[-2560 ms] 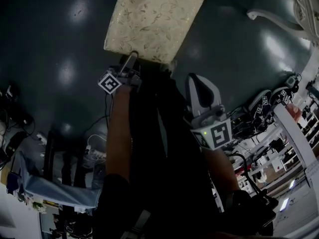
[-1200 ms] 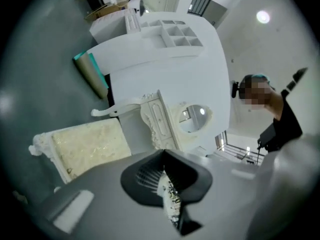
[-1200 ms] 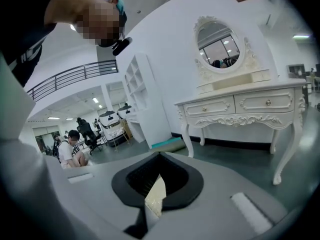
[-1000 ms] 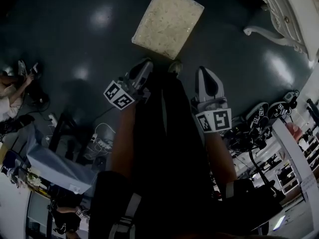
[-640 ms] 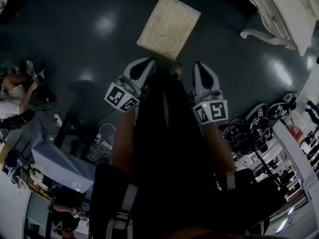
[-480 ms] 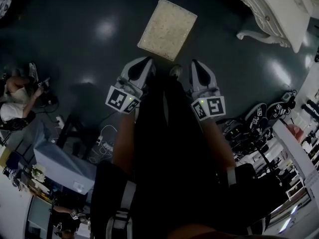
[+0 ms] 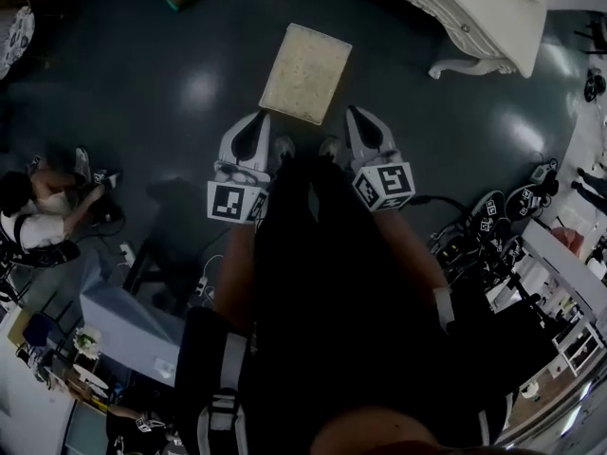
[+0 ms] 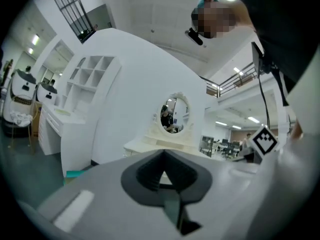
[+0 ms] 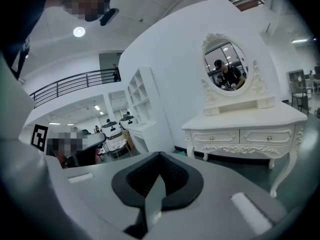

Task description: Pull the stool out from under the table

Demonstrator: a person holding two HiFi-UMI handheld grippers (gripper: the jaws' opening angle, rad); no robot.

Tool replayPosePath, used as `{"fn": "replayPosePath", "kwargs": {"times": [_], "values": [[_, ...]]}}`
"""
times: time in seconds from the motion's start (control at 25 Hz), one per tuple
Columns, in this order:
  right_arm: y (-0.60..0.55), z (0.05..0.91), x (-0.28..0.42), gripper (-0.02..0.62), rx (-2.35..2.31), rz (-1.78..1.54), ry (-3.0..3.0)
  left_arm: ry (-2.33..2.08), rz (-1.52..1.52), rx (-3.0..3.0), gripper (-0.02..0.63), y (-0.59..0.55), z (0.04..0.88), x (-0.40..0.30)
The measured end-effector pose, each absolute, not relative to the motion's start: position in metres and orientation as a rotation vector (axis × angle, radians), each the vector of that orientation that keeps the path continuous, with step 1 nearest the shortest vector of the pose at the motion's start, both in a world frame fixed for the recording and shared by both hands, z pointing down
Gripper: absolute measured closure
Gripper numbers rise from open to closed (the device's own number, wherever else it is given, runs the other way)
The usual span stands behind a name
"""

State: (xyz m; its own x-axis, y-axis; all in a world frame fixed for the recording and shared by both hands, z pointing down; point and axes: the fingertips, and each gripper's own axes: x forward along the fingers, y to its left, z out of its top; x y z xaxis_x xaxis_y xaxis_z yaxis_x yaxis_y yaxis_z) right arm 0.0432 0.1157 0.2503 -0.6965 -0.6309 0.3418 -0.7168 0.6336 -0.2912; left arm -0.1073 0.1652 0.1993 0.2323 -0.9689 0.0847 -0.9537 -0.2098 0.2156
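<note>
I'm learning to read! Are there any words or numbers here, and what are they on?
None: no words or numbers can be read.
The cube on the left gripper and the cube on the right gripper show only black-and-white square patterns, no letters.
Small tags at the right: too small to read.

The head view looks steeply down from high above the left gripper (image 7: 254, 126) and right gripper (image 7: 358, 117). Each gripper view sits close behind its own jaws, facing level ahead. Both share the white desk (image 9: 245, 124) and mirror (image 9: 227, 71) beyond.
</note>
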Motion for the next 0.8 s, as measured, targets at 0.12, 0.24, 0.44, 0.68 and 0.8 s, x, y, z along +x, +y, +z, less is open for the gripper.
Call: {"fn": "replayPosePath", "kwargs": {"times": [0.12,0.24,0.44,0.68,0.8], "values": [[0.114,0.229,0.047,0.598,1.117,0.559,-2.670,-1.846,-0.055,2.323,0.600,0.168,0.177,-0.098],[0.116,0.205,0.050,0.598,1.126,0.524,-2.691,-1.841,-0.045,2.361,0.600,0.172,0.155,-0.083],[0.116,0.172,0.054,0.598,1.156,0.513,-2.725,-1.851,-0.050,2.405,0.601,0.170,0.122,-0.066],[0.125,0.158,0.055,0.598,1.160,0.530,-2.727,-1.836,-0.067,2.412,0.600,0.170,0.111,-0.063],[0.126,0.155,0.055,0.598,1.147,0.544,-2.726,-1.842,-0.086,2.414,0.600,0.167,0.108,-0.062]]}}
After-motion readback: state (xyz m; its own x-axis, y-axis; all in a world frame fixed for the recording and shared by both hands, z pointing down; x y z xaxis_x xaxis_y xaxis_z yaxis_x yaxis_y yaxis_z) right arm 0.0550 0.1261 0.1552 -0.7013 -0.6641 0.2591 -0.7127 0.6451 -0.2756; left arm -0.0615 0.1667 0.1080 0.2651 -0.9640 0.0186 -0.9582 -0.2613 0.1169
